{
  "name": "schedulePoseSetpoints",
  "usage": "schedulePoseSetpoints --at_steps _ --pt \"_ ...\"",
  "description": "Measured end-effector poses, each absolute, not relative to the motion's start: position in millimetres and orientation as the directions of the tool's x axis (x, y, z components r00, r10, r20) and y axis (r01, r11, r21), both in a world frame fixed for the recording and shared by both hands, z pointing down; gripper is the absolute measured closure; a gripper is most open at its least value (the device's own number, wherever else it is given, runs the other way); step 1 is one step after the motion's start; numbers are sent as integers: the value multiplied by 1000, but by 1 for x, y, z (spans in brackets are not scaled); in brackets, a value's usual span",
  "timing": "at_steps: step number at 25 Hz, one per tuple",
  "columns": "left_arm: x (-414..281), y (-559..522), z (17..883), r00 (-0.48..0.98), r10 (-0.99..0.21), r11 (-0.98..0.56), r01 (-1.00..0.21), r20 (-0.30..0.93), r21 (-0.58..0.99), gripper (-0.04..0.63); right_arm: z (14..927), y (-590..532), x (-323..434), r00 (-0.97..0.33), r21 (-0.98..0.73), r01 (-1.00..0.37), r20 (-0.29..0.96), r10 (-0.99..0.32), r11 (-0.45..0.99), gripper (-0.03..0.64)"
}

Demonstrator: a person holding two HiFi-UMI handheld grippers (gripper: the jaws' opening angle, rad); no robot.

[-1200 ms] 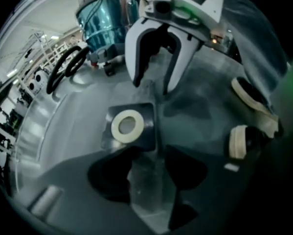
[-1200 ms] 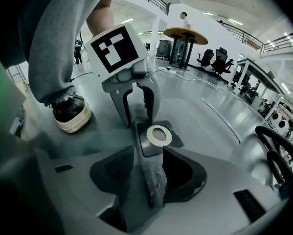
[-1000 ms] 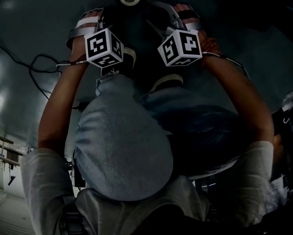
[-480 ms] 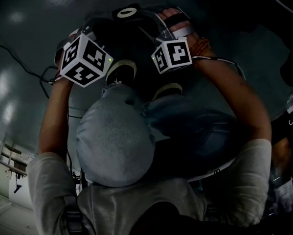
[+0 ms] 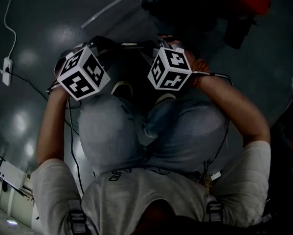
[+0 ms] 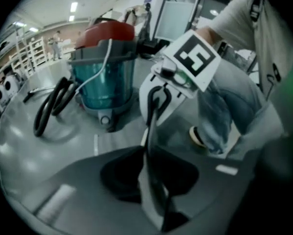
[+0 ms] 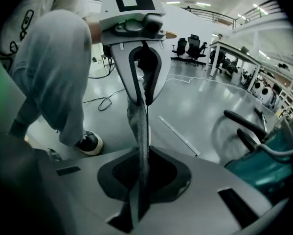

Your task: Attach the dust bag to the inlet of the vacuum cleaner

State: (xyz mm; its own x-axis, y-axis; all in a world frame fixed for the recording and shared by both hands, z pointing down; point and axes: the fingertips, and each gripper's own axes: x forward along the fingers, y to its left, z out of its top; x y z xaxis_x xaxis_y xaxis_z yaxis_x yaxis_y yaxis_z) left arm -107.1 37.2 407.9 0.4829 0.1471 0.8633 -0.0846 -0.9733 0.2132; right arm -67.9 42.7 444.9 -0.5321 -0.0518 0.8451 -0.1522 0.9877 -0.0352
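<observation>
A thin grey dust bag [image 6: 149,173] hangs edge-on, stretched between my two grippers above the floor. The left gripper [image 6: 156,214] has its jaws on one edge, and they are opening slightly with the bag still between them. My right gripper [image 7: 134,210] is closing on the other edge of the dust bag [image 7: 142,131]. In the head view the two marker cubes [image 5: 82,72] [image 5: 169,68] sit side by side over the person's knees. The vacuum cleaner [image 6: 104,67], with a teal canister and a red top, stands apart on the floor behind.
A black hose [image 6: 51,104] coils beside the vacuum cleaner. The person's shoes [image 5: 122,89] are below the grippers. A white strip [image 7: 178,133] lies on the grey floor. A cable [image 5: 9,33] runs to a power strip [image 5: 7,65]. Desks and chairs [image 7: 192,45] stand far off.
Both grippers have risen toward the head camera with the bag. The dark thing with a white ring on the floor has left the view. The vacuum's red top now shows at the upper right.
</observation>
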Motion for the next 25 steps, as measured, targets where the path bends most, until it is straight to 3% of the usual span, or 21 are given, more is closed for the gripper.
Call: schedulePoseSetpoints --at_steps 6,10,16,21,25 --pt "-33 56 355 390 256 -958 222 885 179 474 387 55 -1 -502 -91 -289 862 -70 953 581" --pt "3 73 335 351 273 -934 318 896 161 463 365 75 36 -485 -95 -334 870 -85 938 581" --pt "26 83 306 296 243 -916 383 924 118 457 354 84 59 -477 -31 -345 867 -147 938 581" --pt "-3 100 323 194 253 -911 377 948 166 442 356 101 34 -475 9 -244 871 -128 970 581" --pt "-11 106 312 205 247 -919 358 947 163 442 348 103 25 -484 10 -216 867 -116 976 581"
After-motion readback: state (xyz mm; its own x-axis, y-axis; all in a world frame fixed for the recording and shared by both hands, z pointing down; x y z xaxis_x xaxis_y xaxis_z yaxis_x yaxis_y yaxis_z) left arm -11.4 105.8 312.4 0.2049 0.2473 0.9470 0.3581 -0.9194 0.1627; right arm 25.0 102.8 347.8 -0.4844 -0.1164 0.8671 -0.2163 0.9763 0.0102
